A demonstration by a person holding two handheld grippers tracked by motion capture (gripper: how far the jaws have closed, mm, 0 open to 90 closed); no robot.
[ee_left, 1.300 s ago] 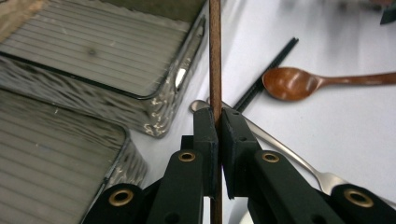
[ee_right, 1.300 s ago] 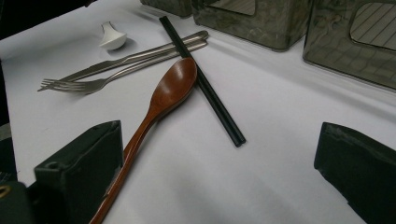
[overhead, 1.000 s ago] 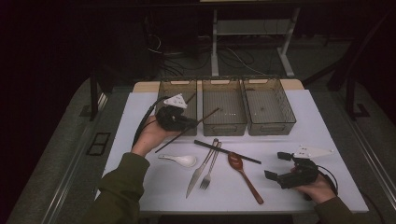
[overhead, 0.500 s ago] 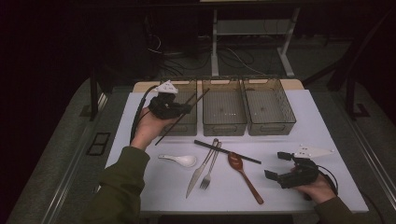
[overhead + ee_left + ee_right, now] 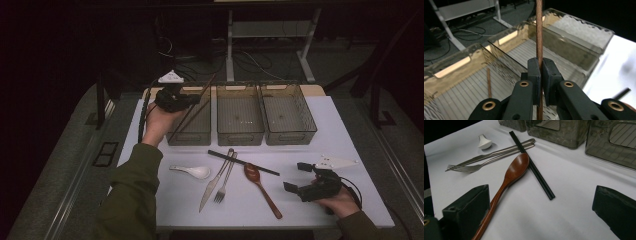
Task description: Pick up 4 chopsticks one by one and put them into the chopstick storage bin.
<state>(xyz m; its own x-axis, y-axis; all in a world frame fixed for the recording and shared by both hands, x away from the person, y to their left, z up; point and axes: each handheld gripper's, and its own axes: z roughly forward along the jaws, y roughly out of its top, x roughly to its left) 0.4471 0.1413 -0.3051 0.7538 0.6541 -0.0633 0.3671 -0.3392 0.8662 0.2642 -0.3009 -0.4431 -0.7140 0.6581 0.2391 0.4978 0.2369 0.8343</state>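
Observation:
My left gripper (image 5: 191, 100) (image 5: 541, 72) is shut on a brown wooden chopstick (image 5: 186, 119) (image 5: 539, 32), held slanted above the left clear bin (image 5: 175, 136) (image 5: 454, 67). A second brown chopstick (image 5: 489, 83) lies on that bin's floor. Near the table's front right, my right gripper (image 5: 298, 177) (image 5: 541, 215) rests open with nothing between its jaws. Just in front of it are a wooden spoon (image 5: 260, 186) (image 5: 511, 173) and a black chopstick (image 5: 243, 163) (image 5: 531, 166).
Beside the left bin stand a middle bin (image 5: 240, 136) and a right bin (image 5: 289, 136). A white ceramic spoon (image 5: 193, 172) (image 5: 484, 142), a knife (image 5: 214, 183) (image 5: 499, 151) and a fork (image 5: 225, 180) (image 5: 474, 167) lie on the white table (image 5: 340, 145).
My left hand has lifted the brown chopstick and carried it toward the far left, over the left bin. The right gripper has stayed where it was.

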